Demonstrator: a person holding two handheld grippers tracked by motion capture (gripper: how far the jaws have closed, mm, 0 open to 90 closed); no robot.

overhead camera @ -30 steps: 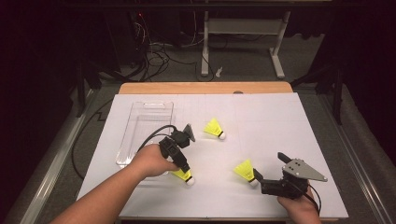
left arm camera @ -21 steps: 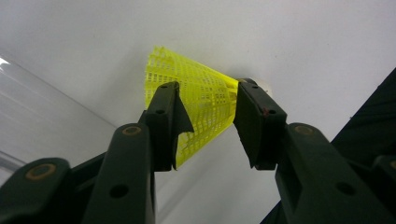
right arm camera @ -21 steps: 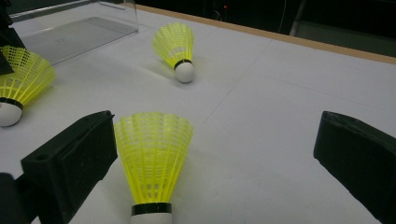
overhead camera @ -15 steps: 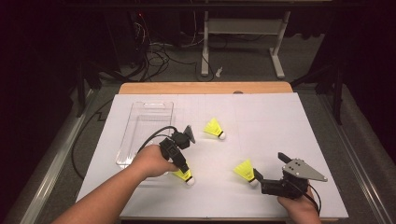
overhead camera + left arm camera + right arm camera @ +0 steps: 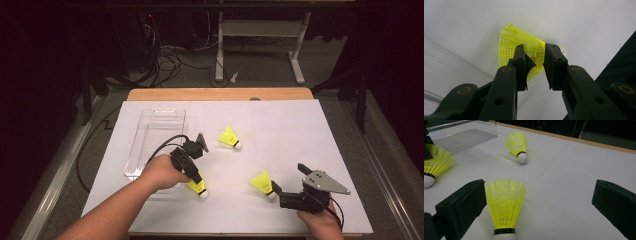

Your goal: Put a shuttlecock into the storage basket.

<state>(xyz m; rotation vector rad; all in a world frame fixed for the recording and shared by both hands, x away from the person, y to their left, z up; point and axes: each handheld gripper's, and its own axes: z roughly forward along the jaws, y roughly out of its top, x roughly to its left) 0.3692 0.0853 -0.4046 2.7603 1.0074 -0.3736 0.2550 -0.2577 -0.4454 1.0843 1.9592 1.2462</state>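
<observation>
- Since the earlier frames, little shifts on the desk (image 5: 300, 125): both hands hold their places, and only the fingers (image 5: 521, 62) of the left gripper (image 5: 196, 176) have just been closing, with the near-left shuttlecock (image 5: 522, 50) between them.
- That shuttlecock lies on its side by the near-left part of the desk, just beside the clear tray (image 5: 155, 142); the left fingers now pinch its yellow mesh skirt close to the cork.
- Right gripper (image 5: 276, 190) sits at the near-right edge, its fingers wide apart around a second shuttlecock (image 5: 505, 205) and touching nothing.
- A third shuttlecock (image 5: 230, 137) lies apart, nearer the desk's middle.
- Handling, as I judge it: each shuttlecock is feather-light, so it can skid or roll away from a nudge.
- Its plastic mesh skirt is springy and thin; a hard squeeze would crush or buckle it.
- Best hold is low on the skirt by the black band, where the ribs are stiffest, or on the firm rounded cork.
</observation>
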